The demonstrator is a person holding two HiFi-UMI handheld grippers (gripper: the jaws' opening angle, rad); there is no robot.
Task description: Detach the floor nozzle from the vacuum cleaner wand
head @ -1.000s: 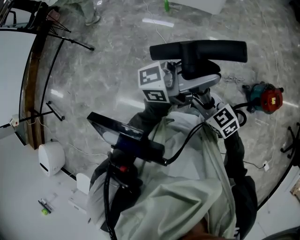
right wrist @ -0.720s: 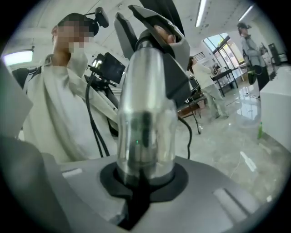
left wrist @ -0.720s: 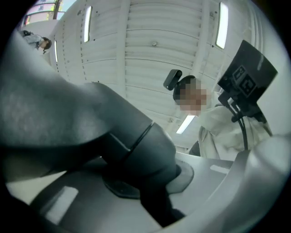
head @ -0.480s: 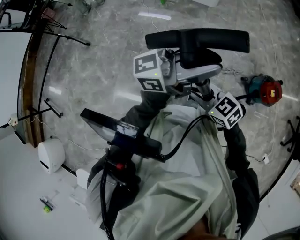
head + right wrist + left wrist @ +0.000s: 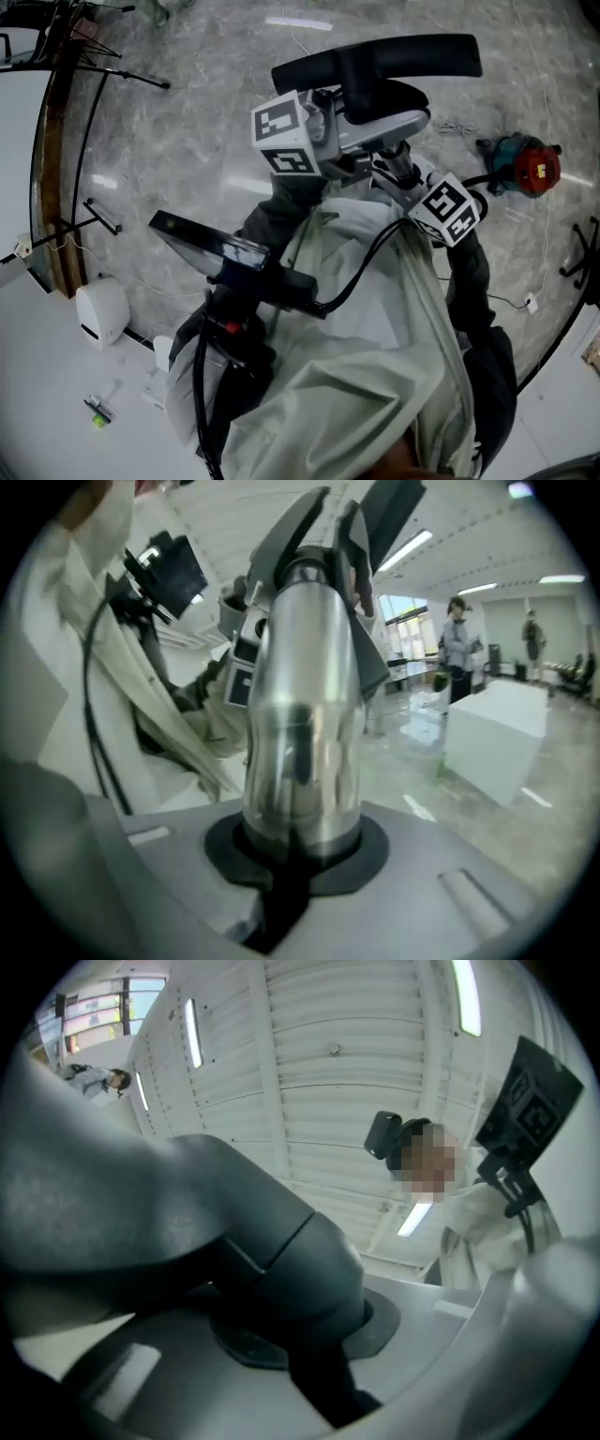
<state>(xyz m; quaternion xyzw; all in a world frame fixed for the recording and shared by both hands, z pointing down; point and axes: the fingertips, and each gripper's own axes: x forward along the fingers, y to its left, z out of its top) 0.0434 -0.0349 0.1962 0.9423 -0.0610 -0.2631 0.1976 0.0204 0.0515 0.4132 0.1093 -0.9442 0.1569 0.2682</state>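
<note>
Not detached yet: left gripper (image 5: 305, 1340) clamps nozzle (image 5: 375, 58) neck, right gripper (image 5: 298, 860) clamps wand (image 5: 305, 719), joint looks intact, pull-apart remains.

Large open hall (lab or showroom, unclear); polished marble floor (image 5: 187, 141); ribbed white ceiling (image 5: 328, 1091) with strip lights (image 5: 191, 1030).

Bright ceiling strip lights (image 5: 466, 997), glare on floor (image 5: 246, 195), fisheye edges, near parts seemingly blurred.

A: What's on the grey marble floor (image 5: 187, 150)?
B: A red-and-teal device (image 5: 521, 169), at right.
A: And at left?
B: A rounded white unit (image 5: 101, 315), with a small green-tipped tube (image 5: 94, 419) near it.
</note>
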